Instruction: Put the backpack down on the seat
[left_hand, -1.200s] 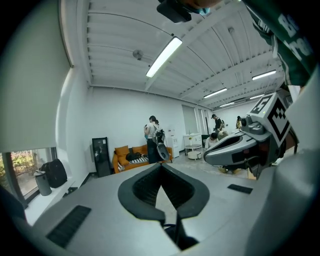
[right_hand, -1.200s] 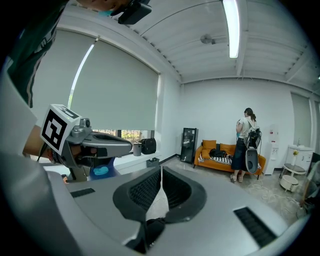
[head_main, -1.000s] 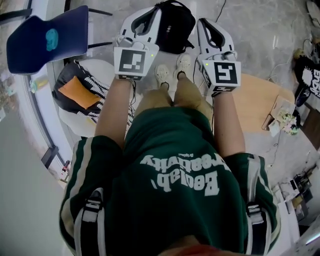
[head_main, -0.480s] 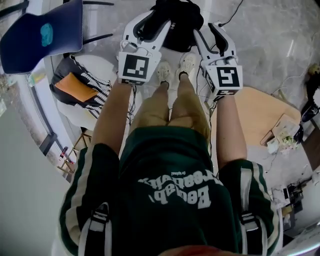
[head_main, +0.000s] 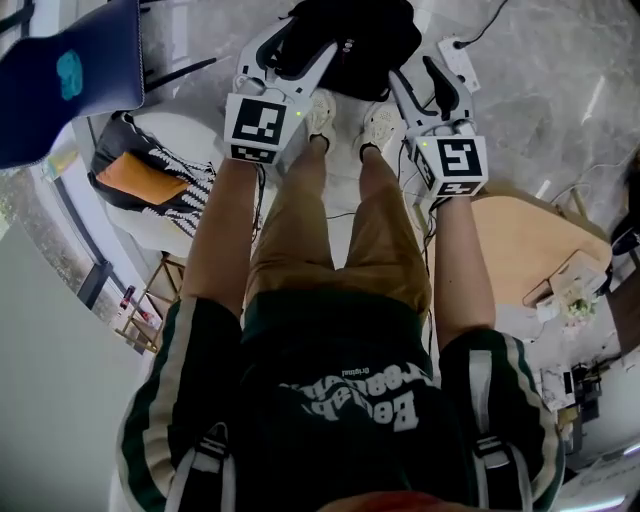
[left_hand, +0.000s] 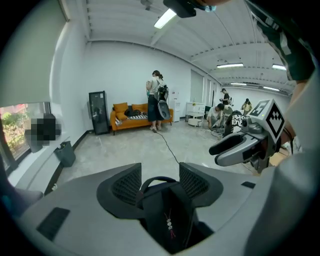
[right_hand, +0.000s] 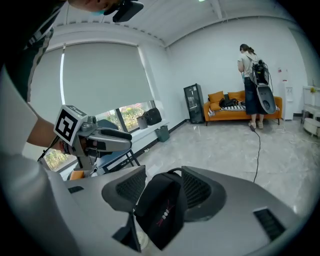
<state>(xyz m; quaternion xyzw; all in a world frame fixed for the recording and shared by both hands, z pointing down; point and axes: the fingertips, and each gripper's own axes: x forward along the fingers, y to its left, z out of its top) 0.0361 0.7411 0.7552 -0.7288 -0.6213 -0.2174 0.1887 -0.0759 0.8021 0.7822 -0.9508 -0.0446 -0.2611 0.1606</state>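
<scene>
A black backpack (head_main: 362, 35) stands on the grey floor just beyond the person's shoes (head_main: 378, 122). My left gripper (head_main: 300, 42) reaches over its left side and my right gripper (head_main: 414, 70) sits by its right side. In the left gripper view the backpack's top (left_hand: 170, 220) and carry handle lie between the spread pads of the left gripper (left_hand: 160, 182). In the right gripper view the backpack (right_hand: 160, 212) leans between the pads of the right gripper (right_hand: 159, 187). Both pairs of jaws have just been opening, with the backpack still between them.
A dark blue chair (head_main: 70, 75) stands at the far left. Beside it, a white round seat (head_main: 205, 140) holds a black, white and orange bag (head_main: 150, 180). A wooden table (head_main: 530, 250) is at the right, a power strip (head_main: 460, 55) on the floor. An orange sofa (left_hand: 135, 114) and people are far off.
Both grippers have gone down and away from the body with the backpack, as the person bent lower. Their jaws have spread apart around it.
</scene>
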